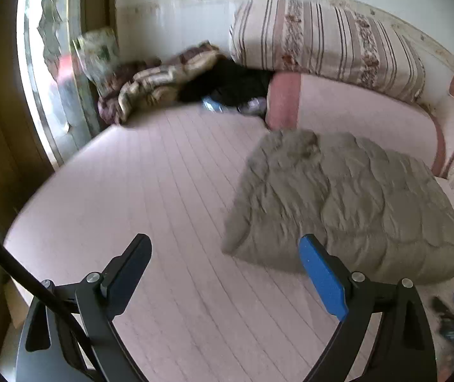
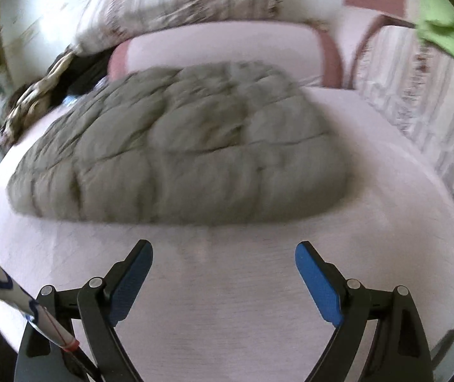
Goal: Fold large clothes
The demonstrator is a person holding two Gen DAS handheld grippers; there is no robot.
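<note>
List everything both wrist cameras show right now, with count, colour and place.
quilted garment: one, grey-olive, folded on the bed ahead of both grippers
bed: one, pale pink striped cover
striped pillow: one, white with brown stripes, against the wall
pink pillow: one, pink, below the striped one
blanket: one, brown and beige, bunched at the far corner
dark clothing: one heap, black, beside the blanket
green cloth: one, upper right
left gripper: open, empty
right gripper: open, empty
</note>
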